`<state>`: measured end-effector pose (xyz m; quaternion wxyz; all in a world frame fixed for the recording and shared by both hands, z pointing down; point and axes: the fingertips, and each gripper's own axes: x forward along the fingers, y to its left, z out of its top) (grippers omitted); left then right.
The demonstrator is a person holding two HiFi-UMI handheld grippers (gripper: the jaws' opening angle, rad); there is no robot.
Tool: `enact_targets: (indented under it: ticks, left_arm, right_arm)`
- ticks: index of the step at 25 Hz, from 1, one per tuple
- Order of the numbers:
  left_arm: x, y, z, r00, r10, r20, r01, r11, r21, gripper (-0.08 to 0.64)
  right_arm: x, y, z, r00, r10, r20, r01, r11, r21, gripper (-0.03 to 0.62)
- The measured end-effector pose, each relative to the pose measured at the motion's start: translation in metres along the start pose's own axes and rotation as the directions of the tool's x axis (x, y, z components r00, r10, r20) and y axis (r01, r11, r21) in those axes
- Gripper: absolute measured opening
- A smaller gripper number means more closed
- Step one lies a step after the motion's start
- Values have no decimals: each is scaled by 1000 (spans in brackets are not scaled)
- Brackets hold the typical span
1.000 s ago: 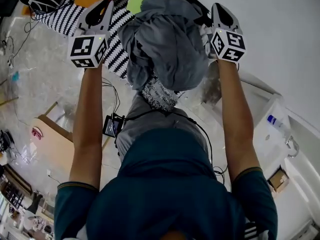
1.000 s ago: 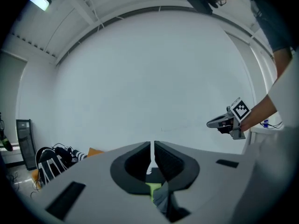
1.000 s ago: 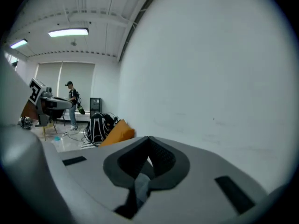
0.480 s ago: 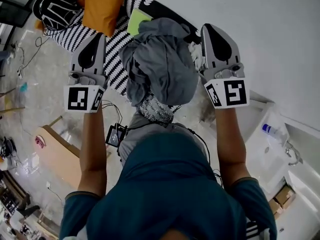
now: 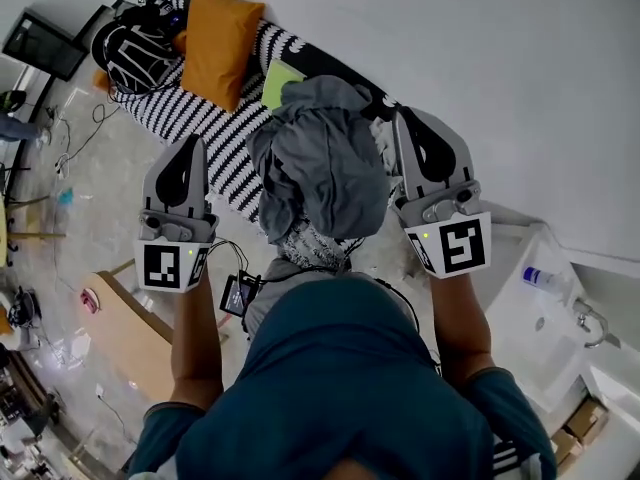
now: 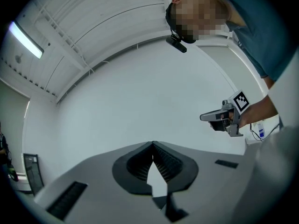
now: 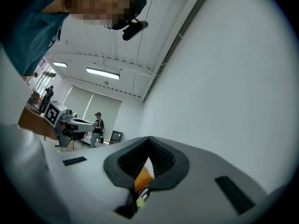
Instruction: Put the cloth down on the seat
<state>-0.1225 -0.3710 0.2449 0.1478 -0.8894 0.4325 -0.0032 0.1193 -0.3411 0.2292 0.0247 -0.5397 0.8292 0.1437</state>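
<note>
Head view alone: grey cloth (image 5: 325, 163) heaped on the near end of a black-and-white striped seat (image 5: 215, 133), between left gripper (image 5: 190, 144) and right gripper (image 5: 405, 120), none of it in either pair of jaws.

Gripper views alone: both pairs of jaws pressed together at the tips, gripping nothing. Past the left jaws, bare white wall (image 6: 140, 92). Behind the right jaws' tips, a sliver of orange cushion (image 7: 142, 175).

Pale glossy floor (image 5: 90, 208) left of the seat. Ceiling strip light (image 6: 25, 38) overhead.
</note>
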Motion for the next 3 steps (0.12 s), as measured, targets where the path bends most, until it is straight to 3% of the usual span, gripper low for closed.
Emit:
enact_targets:
  ticks: [3]
  left_arm:
    - [-17, -12, 11, 1000, 13, -7, -13, 1000, 4, 5]
  right_arm:
    - [-21, 4, 7, 1000, 15, -8, -15, 1000, 1, 12]
